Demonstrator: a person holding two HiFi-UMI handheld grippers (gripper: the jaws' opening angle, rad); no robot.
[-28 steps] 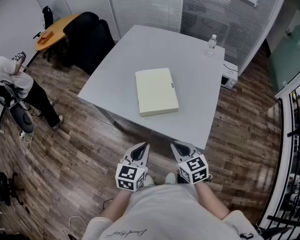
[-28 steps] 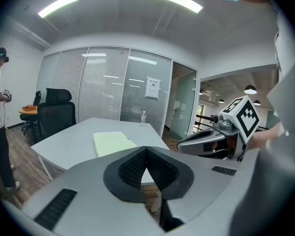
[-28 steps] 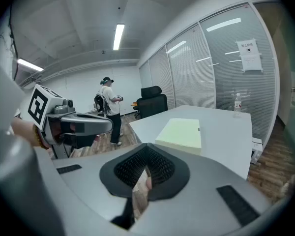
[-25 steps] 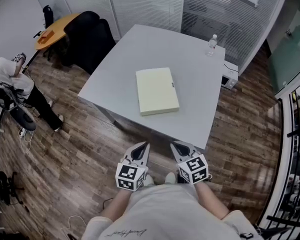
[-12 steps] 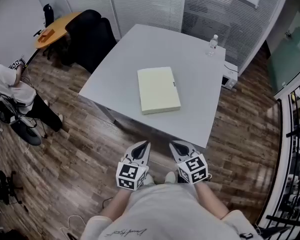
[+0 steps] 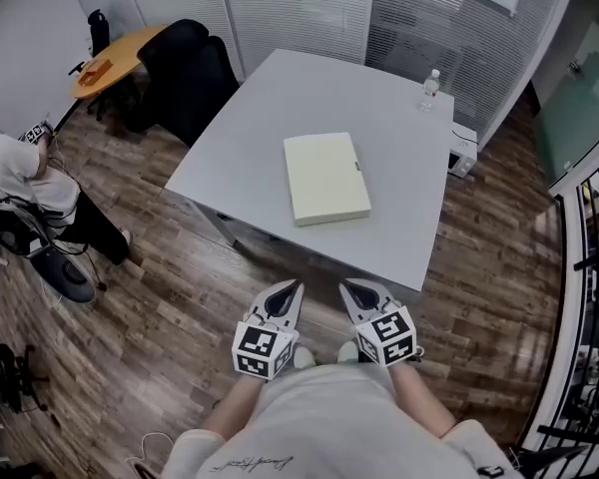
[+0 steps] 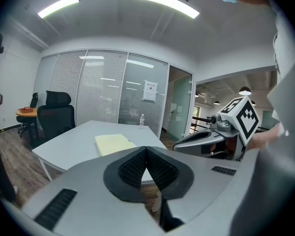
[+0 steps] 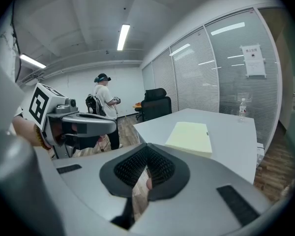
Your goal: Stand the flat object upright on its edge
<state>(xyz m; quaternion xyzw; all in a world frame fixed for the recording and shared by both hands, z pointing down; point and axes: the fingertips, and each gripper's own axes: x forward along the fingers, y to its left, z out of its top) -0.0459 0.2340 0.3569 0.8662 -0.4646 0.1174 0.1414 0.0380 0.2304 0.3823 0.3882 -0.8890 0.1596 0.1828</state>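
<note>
Yellow flat object [image 6: 326, 179] lying flat, long axis away.

Strip lights [image 7: 162, 0] are shining over a wood-plank floor [image 6: 150, 297]; blinds [image 6: 290, 8] are covering glass walls behind a black office chair [image 6: 185, 73].

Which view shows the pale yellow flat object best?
The head view: the flat object lies whole on the table, all four edges visible. Both gripper views show it only from low angles, foreshortened.
</note>
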